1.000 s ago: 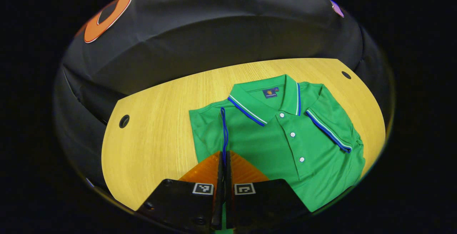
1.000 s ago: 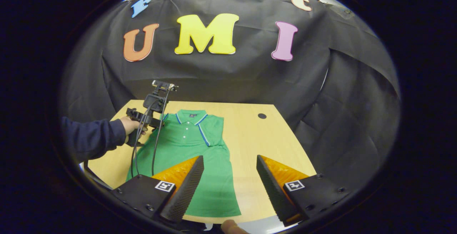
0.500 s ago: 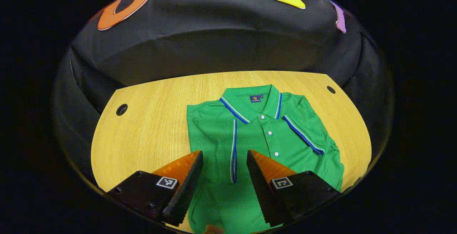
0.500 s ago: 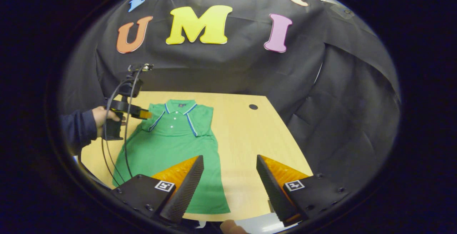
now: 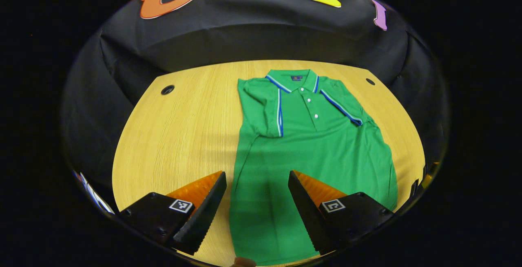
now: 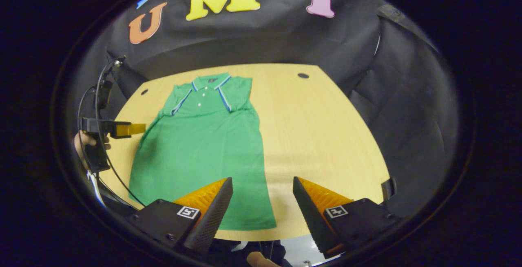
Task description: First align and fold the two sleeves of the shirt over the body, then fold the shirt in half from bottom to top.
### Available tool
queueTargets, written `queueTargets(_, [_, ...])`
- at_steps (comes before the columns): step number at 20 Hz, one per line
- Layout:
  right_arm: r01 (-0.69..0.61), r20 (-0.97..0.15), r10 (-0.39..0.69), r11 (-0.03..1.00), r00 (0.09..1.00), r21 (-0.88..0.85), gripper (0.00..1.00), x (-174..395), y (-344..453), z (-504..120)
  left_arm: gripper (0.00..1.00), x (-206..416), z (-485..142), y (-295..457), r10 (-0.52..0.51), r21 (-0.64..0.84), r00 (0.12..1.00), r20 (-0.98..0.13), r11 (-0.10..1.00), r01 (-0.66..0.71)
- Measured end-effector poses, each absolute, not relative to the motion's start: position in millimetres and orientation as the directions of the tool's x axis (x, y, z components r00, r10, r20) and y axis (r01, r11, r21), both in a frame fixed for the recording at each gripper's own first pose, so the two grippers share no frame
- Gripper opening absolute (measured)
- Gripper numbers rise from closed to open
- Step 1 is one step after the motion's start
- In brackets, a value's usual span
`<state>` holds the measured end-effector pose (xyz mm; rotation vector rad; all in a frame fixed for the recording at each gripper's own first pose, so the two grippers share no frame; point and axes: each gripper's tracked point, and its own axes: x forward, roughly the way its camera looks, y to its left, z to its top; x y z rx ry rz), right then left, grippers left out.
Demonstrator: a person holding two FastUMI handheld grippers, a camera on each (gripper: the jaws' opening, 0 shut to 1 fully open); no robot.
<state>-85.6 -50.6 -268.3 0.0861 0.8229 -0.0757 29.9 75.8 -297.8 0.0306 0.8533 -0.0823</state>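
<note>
- we see the green polo shirt (image 5: 310, 144) lying flat on the wooden table (image 5: 179, 128), collar at the far end toward the booth wall, hem at the near edge closest to us.
- both short sleeves lie folded in over the chest: the left sleeve (image 5: 265, 110) with its striped cuff running straight down, the right sleeve (image 5: 342, 106) with its cuff on a slant. we judge the sleeve step done and the bottom-to-top fold not yet begun.
- our left gripper (image 5: 257, 201) is released and holds nothing, its fingers spread above the hem's left part. in the right gripper view we see it at the table's left side (image 6: 130, 129), beside the shirt's left edge.
- our right gripper (image 6: 263, 208) is likewise spread wide and empty, hovering near the hem's right corner (image 6: 265, 222).
- the relation that matters: the shirt's long axis runs away from both grippers, hem nearest, collar farthest, and each gripper sits near its own hem corner.
- we judge that the next move calls for each gripper to drop onto its own corner, pinch, and carry the hem straight along that axis to the collar; uneven travel could skew the fold.
</note>
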Motion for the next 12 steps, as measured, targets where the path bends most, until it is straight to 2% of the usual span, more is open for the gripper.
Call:
queueTargets(2, [0.079,-0.772,-0.029,0.997,0.635,0.027,0.94,-94.0,-47.9,-291.6,0.99,1.8,-310.9,87.6,-0.039,0.002,0.627,-0.778,0.998,0.065])
queueTargets(3, [0.07,-0.787,-0.025,0.997,0.616,0.023,0.98,-97.6,-46.1,-299.2,0.99,-12.6,-318.0,93.9,-0.025,0.008,0.606,-0.795,0.999,0.052])
queueTargets(8, [0.053,-0.853,-0.018,0.999,0.521,0.011,0.95,-115.7,-41.0,-334.4,0.99,-96.5,-350.2,113.9,0.008,0.008,0.461,-0.887,1.0,-0.001])
queueTargets(12, [0.076,-0.904,-0.018,0.997,0.427,0.016,0.94,-124.7,-38.1,-360.2,0.99,-145.0,-359.9,113.6,-0.016,-0.021,0.334,-0.943,1.0,-0.011])
